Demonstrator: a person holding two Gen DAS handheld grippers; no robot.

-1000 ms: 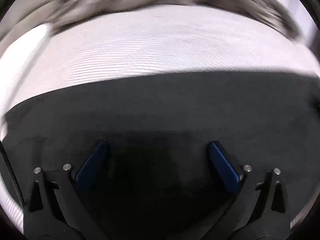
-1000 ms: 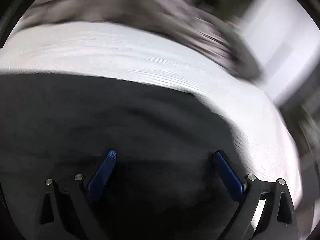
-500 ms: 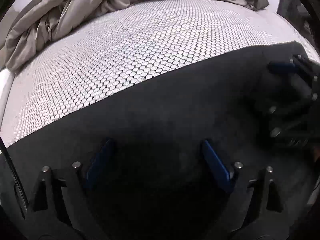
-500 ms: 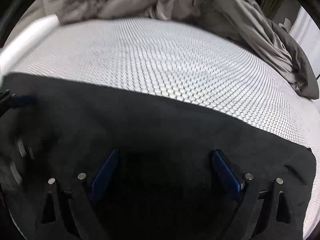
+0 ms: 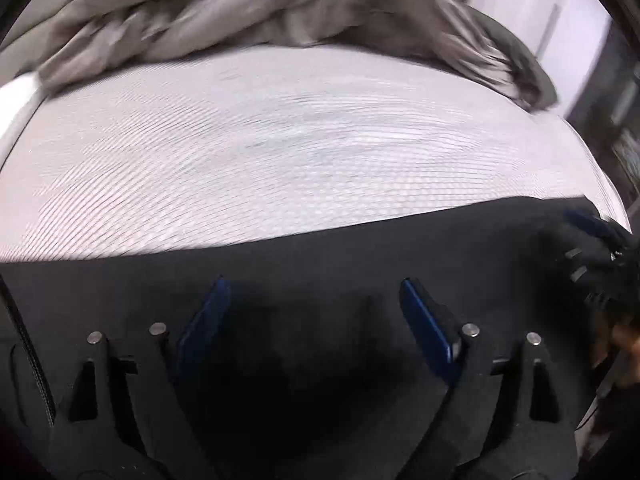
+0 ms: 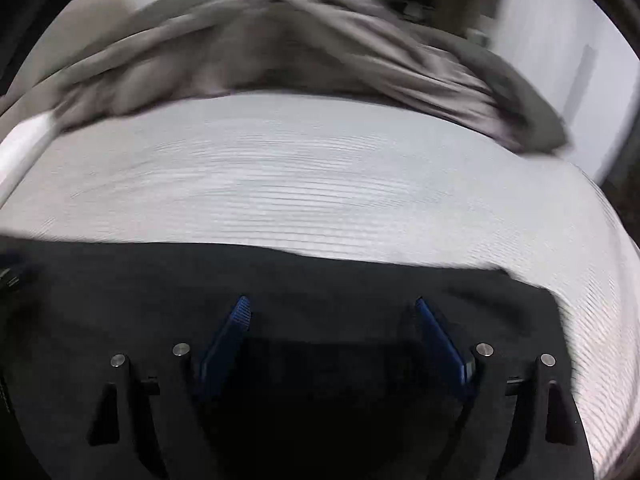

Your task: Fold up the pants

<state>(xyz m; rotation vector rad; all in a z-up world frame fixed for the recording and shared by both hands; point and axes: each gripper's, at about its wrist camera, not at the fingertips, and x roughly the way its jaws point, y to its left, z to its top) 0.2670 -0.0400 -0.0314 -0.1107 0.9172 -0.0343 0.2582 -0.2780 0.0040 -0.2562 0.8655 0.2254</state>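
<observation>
Black pants (image 5: 320, 256) flat on white mesh mattress (image 5: 280, 152), both tools spread apart.

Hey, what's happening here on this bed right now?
A person is folding black pants on a white patterned bed, holding a gripper in each hand. The left gripper and right gripper hover open over the pants, gripping nothing. A grey blanket is bunched at the far end.

Black pants (image 5: 320, 256) flat on white patterned surface (image 5: 260, 152).
</observation>
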